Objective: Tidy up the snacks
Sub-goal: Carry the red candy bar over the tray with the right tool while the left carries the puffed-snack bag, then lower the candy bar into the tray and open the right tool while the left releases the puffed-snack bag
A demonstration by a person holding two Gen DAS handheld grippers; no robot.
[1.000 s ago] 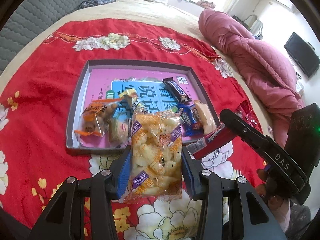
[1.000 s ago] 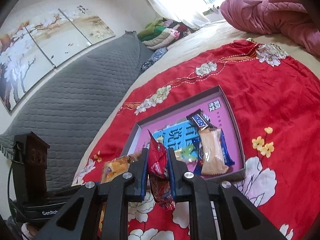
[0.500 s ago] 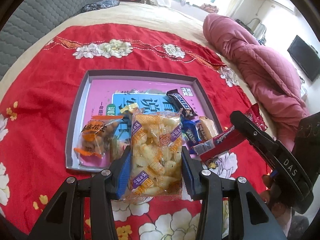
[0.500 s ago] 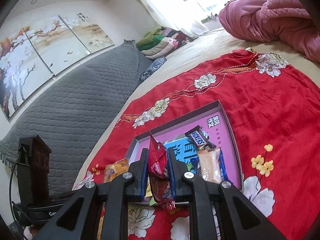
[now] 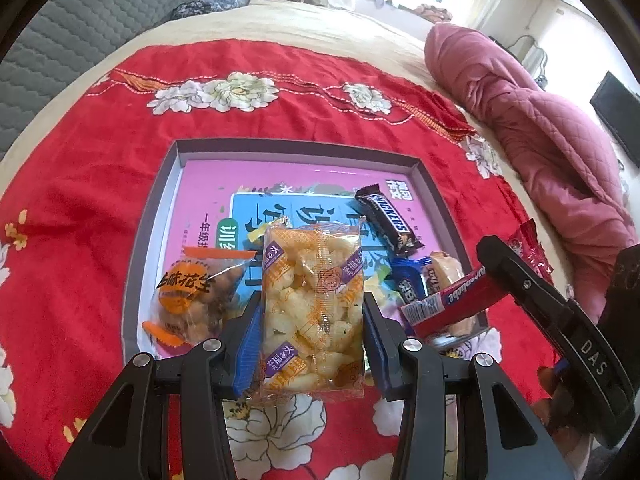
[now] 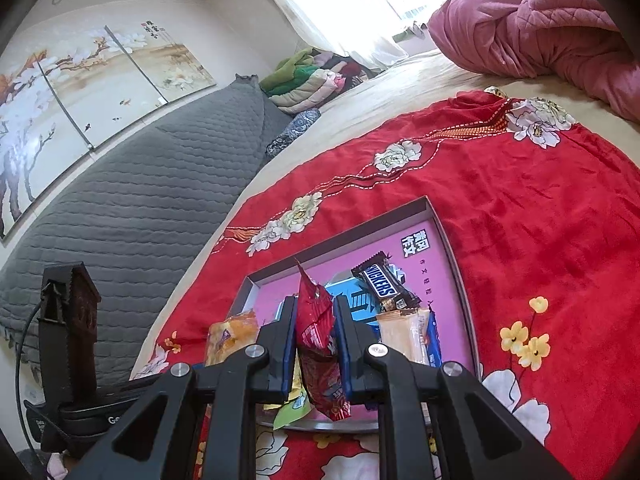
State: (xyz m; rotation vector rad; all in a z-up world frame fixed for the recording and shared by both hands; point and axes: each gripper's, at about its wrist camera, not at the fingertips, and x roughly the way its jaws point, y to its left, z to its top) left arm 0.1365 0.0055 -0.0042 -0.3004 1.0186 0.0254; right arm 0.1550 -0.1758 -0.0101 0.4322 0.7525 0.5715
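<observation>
Now your left tool (image 5: 312, 316) pinches the puff bag (image 5: 314, 308) and your right tool (image 6: 314, 344) clamps the red packet (image 6: 316, 328); both have carried forward, so the loads hang over the near rim of the tray (image 5: 152, 240) instead of the bedspread (image 5: 80, 184). Beyond them, the Snickers (image 5: 388, 220) lies inside. Release comes next, probably.

Red floral cloth (image 5: 80, 200) spread across the frame's middle. Pink quilted blanket (image 5: 540, 128) bunched at upper right. Grey quilted headboard (image 6: 140, 200) at left, folded clothes (image 6: 316, 76) piled at top centre, blossom painting (image 6: 80, 76) at upper left.
</observation>
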